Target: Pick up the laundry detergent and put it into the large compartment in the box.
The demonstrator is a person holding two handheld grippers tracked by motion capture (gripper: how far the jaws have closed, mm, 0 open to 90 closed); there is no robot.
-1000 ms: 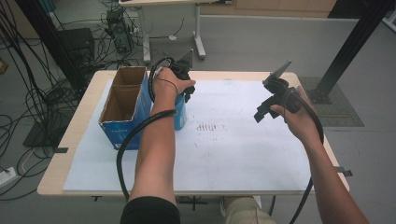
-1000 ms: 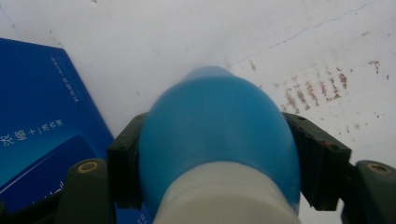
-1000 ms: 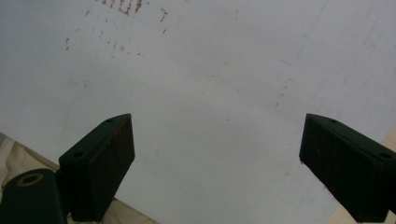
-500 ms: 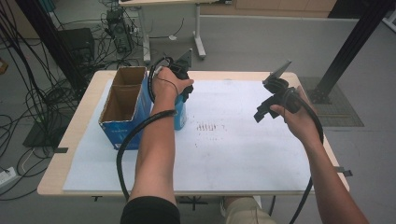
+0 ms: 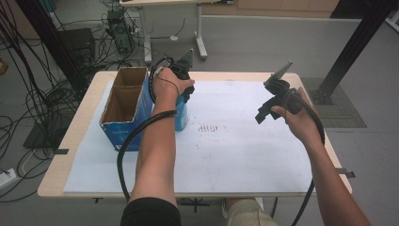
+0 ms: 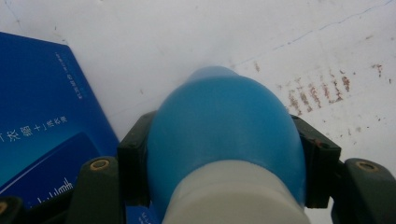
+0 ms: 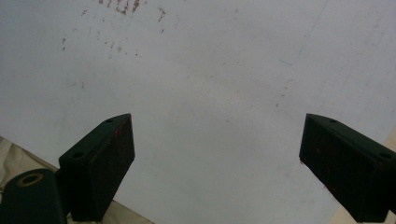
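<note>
Blue bottle with a white cap: stands on the white sheet that covers the table, just beside the open cardboard box, on the box's right-hand side as the high view has it. In that view the person's left hand hides most of the bottle; a strip of blue shows below the hand, against the box wall.

Left gripper: clenched on the blue bottle. In the left gripper view both black pads press on the bottle's shoulder from either side, just below the cap. The jaws have just been closing, with the bottle between them. The blue printed side of the box shows close by on the left of that view.

Right gripper: released, holding nothing. In the right gripper view its two pads stand wide apart over bare sheet. It hangs above the sheet, well apart from the box, toward the table's right side.

A patch of brown smudges marks the sheet near the bottle, on the side away from the box.

Box: open at the top, brown inside, blue outside. Whether anything lies in it, cannot tell.
</note>
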